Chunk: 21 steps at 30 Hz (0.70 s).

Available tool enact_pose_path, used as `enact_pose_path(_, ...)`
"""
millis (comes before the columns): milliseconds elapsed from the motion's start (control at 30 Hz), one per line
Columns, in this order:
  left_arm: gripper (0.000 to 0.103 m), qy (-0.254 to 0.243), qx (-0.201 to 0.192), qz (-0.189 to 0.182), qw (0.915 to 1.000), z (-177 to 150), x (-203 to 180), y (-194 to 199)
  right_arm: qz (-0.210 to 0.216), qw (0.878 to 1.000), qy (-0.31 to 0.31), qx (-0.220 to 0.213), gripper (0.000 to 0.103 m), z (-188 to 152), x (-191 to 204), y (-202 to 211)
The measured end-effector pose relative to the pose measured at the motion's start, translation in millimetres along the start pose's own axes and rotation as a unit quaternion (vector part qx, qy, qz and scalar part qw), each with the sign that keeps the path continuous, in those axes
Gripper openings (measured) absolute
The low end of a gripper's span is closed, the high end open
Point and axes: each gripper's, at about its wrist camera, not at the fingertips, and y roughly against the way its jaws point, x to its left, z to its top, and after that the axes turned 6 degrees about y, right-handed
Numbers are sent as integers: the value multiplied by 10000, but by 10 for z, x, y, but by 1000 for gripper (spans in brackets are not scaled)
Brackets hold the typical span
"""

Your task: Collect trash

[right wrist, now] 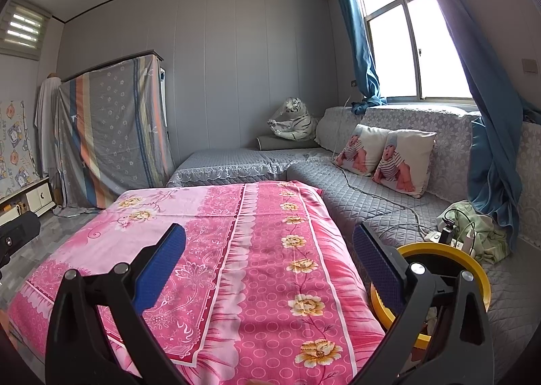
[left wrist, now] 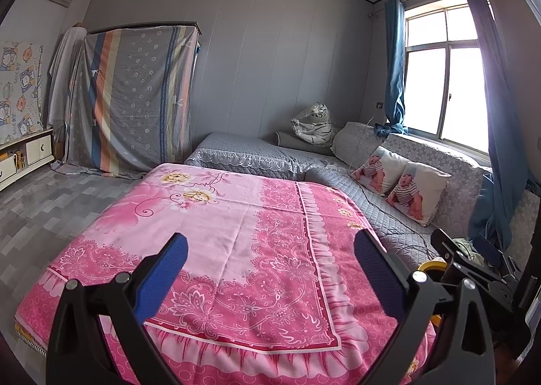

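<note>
Holding both tongs wide open, nothing gripped: left tongs (left wrist: 270,270), right tongs (right wrist: 270,266), both over the pink cloth (left wrist: 236,216) on the bench. No loose trash seen on top. Yellow bin (right wrist: 473,270) sat just right of the bench, by the grey sofa (right wrist: 372,202). My guess: scraps would be light, soft, crushable, so pinch mid-body, gently. Right view showed the bin rim plus chargers & cables behind it; left view gave only a yellow sliver but showed the right tool itself.
</note>
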Motion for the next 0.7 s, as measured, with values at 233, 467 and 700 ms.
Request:
enact_pose_path(233, 95, -7, 26, -11, 10000, 1, -9, -19, -4, 10000, -27, 44, 95, -27, 11, -15)
enact_pose_path(467, 95, 52, 47, -14, 10000, -4, -3, -32, 5, 10000, -27, 72, 95, -26, 15, -28)
enact_pose_path(700, 95, 16, 28, 6, 10000, -16, -22, -23, 5, 10000, -37, 85, 95, -29, 17, -43)
